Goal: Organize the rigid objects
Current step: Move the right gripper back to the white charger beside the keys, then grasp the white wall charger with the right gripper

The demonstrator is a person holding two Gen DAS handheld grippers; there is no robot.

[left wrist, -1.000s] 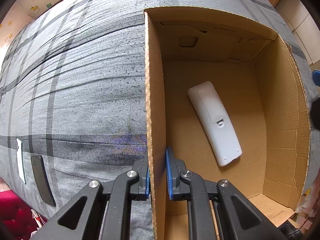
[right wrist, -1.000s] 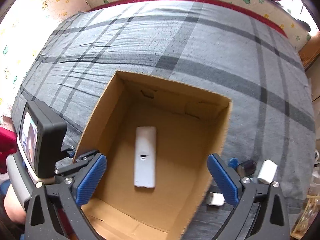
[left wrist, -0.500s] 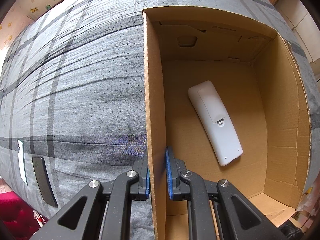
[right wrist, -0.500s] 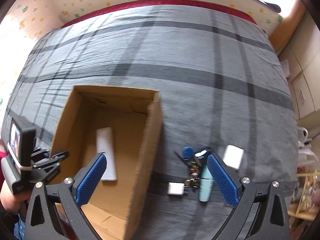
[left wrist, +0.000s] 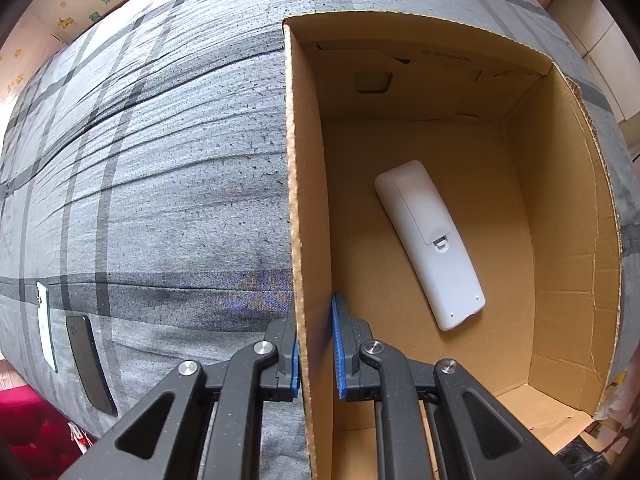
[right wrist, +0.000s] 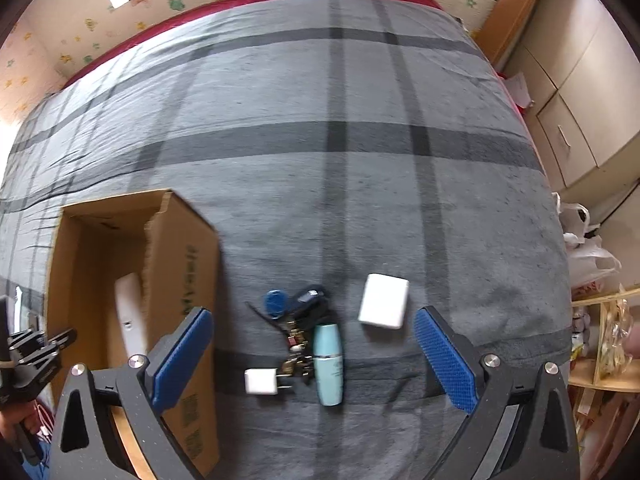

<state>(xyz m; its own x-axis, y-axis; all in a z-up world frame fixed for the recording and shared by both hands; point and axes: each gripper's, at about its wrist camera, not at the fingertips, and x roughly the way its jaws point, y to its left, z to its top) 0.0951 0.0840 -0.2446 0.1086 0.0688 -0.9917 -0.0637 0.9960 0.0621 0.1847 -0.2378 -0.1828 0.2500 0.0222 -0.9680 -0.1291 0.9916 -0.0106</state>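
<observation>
We see left gripper (left wrist: 316, 344) pinching left wall of cardboard box (left wrist: 310, 200); white remote (left wrist: 430, 242) lies inside. Right gripper (right wrist: 312, 356) spread wide above teal bottle (right wrist: 328, 364), keys (right wrist: 294, 312), white charger (right wrist: 261, 381), white block (right wrist: 384, 300) on grey blanket (right wrist: 320, 160).

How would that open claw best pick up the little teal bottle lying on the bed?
Judging by its pose, grip the teal bottle across its middle, coming straight down. It lies flat, long axis pointing away, so the right gripper's fingers already flank its narrow sides; the keys crowd its left.
</observation>
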